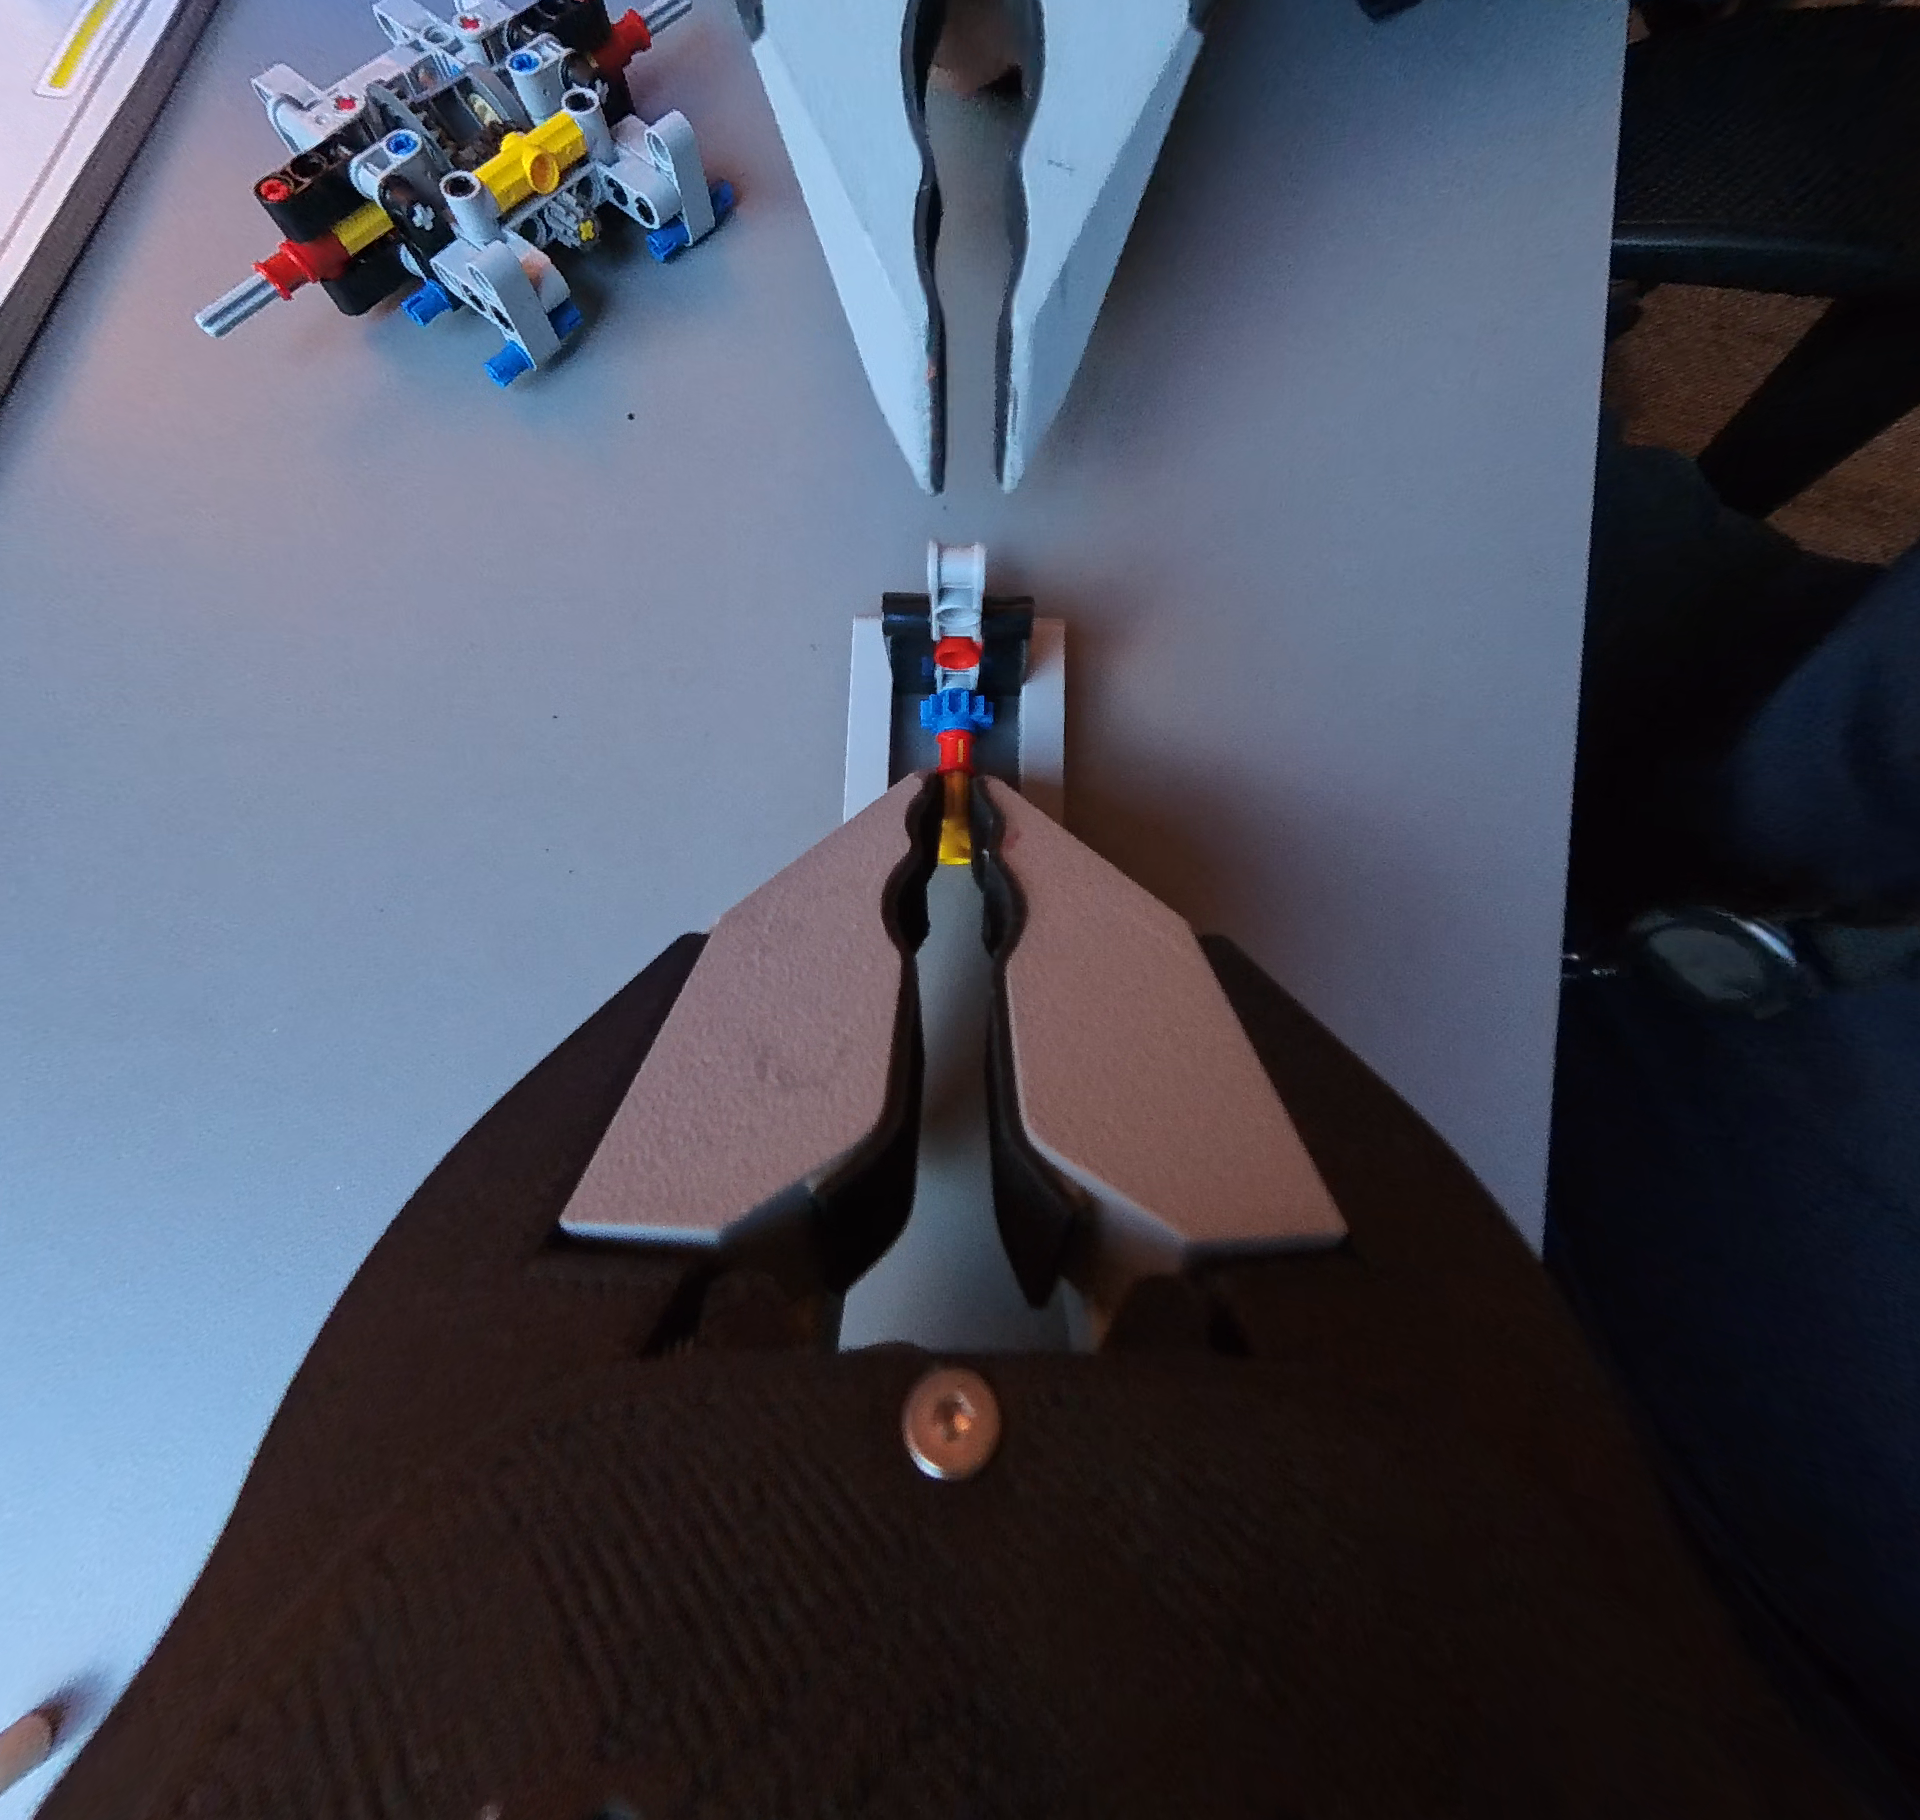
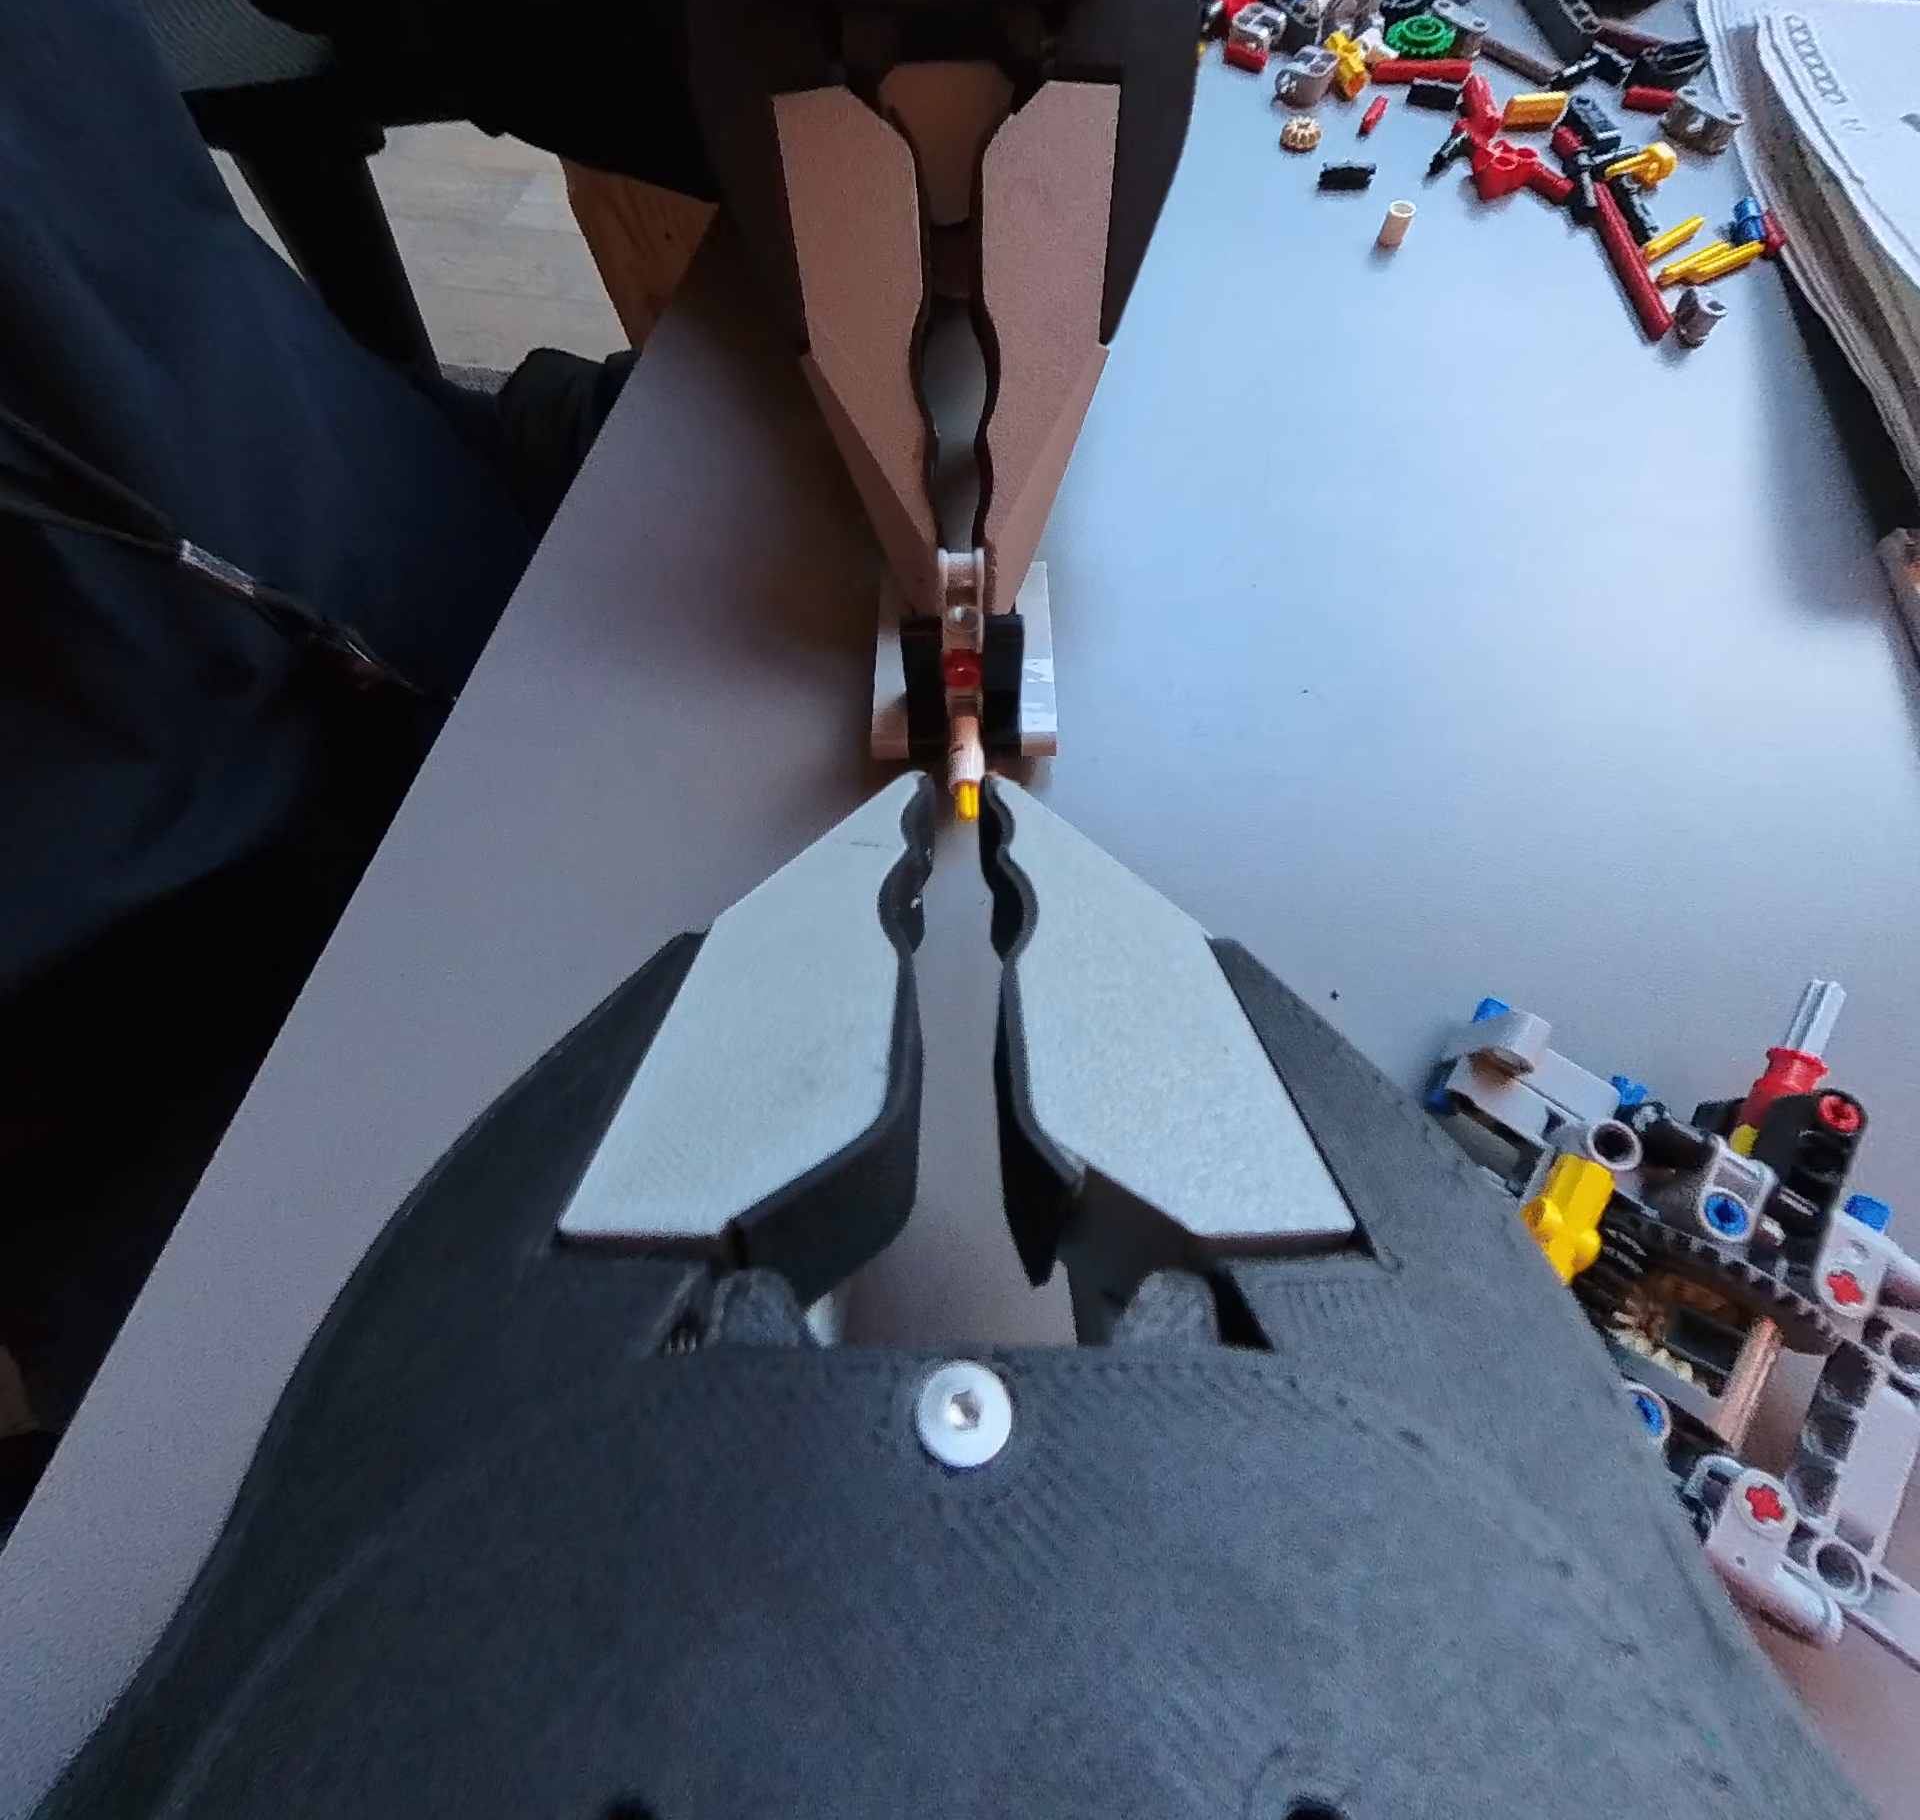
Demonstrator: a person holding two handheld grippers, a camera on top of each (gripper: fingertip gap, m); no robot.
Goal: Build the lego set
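A grey table [image 1: 416, 731] stands over wooden floor [image 2: 488, 212], a dark chair [image 1: 1766, 212] beside it.

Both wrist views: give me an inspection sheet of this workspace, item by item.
Surface: grey table, its edge beside a person.
Job's things: small axle assembly on grey plate; larger built model.
Clutter: loose pieces, paper booklets.
Grippers: left gripper pinches the yellow axle; right gripper flanks a yellow tip, gap visible, not gripping.
Cables: dark cord.
Surroundings: dark clothing, wooden floor.
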